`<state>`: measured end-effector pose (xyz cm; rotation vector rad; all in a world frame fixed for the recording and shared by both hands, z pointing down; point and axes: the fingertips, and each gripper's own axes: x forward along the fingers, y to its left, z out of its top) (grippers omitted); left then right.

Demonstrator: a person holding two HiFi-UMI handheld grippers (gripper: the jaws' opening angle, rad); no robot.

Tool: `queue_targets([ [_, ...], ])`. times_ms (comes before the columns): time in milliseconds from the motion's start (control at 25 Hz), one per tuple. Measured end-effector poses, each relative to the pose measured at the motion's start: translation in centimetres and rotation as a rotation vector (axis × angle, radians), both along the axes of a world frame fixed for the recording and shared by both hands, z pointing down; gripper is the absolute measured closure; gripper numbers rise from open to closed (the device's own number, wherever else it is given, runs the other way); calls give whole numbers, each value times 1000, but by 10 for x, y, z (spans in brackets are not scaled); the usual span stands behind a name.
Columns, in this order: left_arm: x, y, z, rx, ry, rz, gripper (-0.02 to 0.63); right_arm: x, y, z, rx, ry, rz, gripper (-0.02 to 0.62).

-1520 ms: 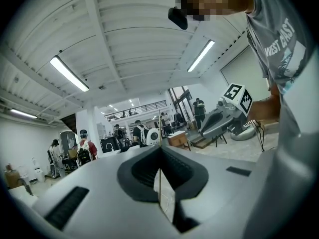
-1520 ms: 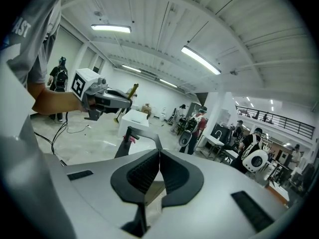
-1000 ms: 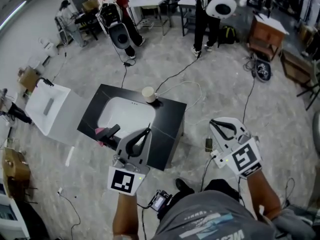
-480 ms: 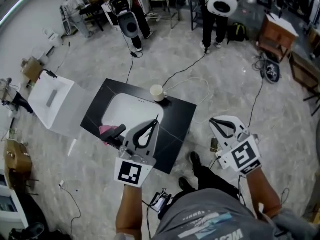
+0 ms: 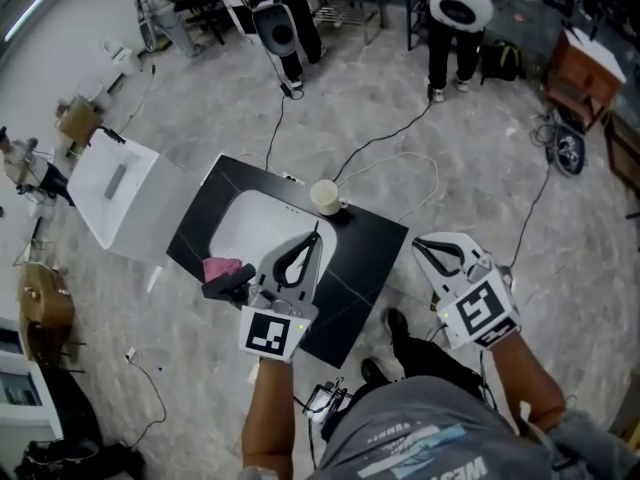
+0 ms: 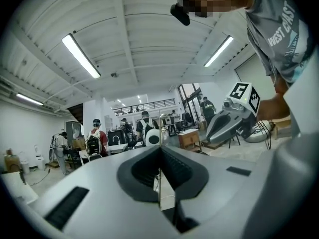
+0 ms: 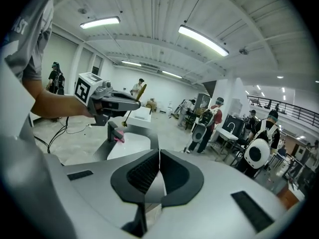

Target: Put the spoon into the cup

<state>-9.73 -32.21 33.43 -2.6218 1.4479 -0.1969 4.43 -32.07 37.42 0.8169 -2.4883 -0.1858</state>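
Note:
A pale cup (image 5: 325, 196) stands on the far edge of the black table (image 5: 372, 248), beside a white sink basin (image 5: 250, 230). My left gripper (image 5: 313, 240) hangs over the table just short of the cup, shut on a thin spoon (image 5: 316, 228) whose handle pokes out past the tips. In the right gripper view the spoon (image 7: 127, 118) hangs below the left gripper's tip, golden bowl downward. In the left gripper view the handle (image 6: 159, 133) runs as a thin line between the jaws. My right gripper (image 5: 420, 245) is off the table's right side, shut and holding nothing.
A pink cloth (image 5: 221, 268) and a black faucet (image 5: 230, 284) sit at the sink's near-left corner. A white box (image 5: 118, 190) stands left of the table. Cables (image 5: 400, 158) trail over the concrete floor. People (image 5: 460, 8) and desks fill the far end.
My left gripper with the spoon has moved closer to the cup. The head view has shifted, so the table sits further right in it. The right gripper has barely moved.

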Motion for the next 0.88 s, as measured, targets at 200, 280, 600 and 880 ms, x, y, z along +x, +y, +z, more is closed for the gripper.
queue_targets([
  [200, -3, -44, 16, -5, 43, -32, 603, 1, -36, 19, -40, -1, -22, 563],
  [280, -3, -60, 22, 0, 49, -37, 603, 1, -50, 31, -62, 7, -30, 563],
  [600, -17, -117, 55, -3, 102, -53, 601, -6, -95, 73, -130, 27, -58, 563],
  [880, -40, -158, 83, -11, 181, -70, 601, -14, -117, 107, -192, 42, -60, 563],
])
